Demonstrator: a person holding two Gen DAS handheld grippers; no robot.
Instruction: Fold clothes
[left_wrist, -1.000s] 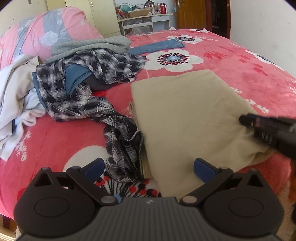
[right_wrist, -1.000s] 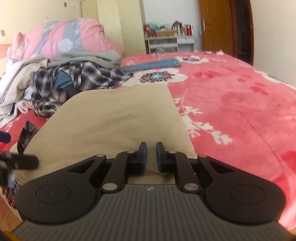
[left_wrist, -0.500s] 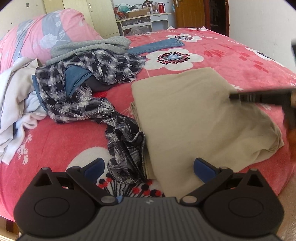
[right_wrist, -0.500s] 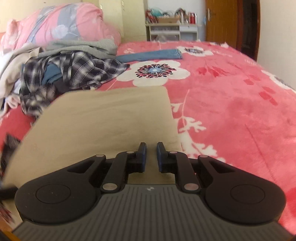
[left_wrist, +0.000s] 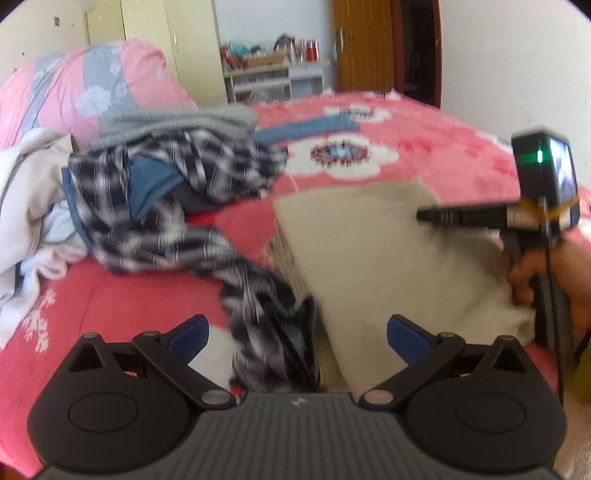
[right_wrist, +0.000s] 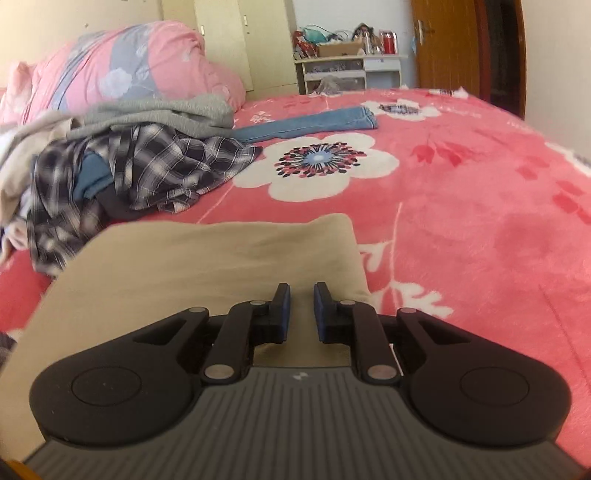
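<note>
The right gripper (right_wrist: 299, 308) lies level over the folded beige garment (right_wrist: 192, 266), jaws narrow with a small gap; the left gripper (left_wrist: 295, 332) hovers low, jaws wide.

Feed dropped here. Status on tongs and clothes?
Left tongs open, empty. Right tongs nearly shut above folded beige cloth, grip unclear. Crumpled plaid shirt touches its left edge.

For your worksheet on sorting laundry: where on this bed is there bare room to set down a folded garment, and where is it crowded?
Bare bedspread lies right of the folded beige garment and beyond it around the white flower print, up to the blue jeans. The left is crowded: plaid shirt, grey sweater, pale clothes.
</note>
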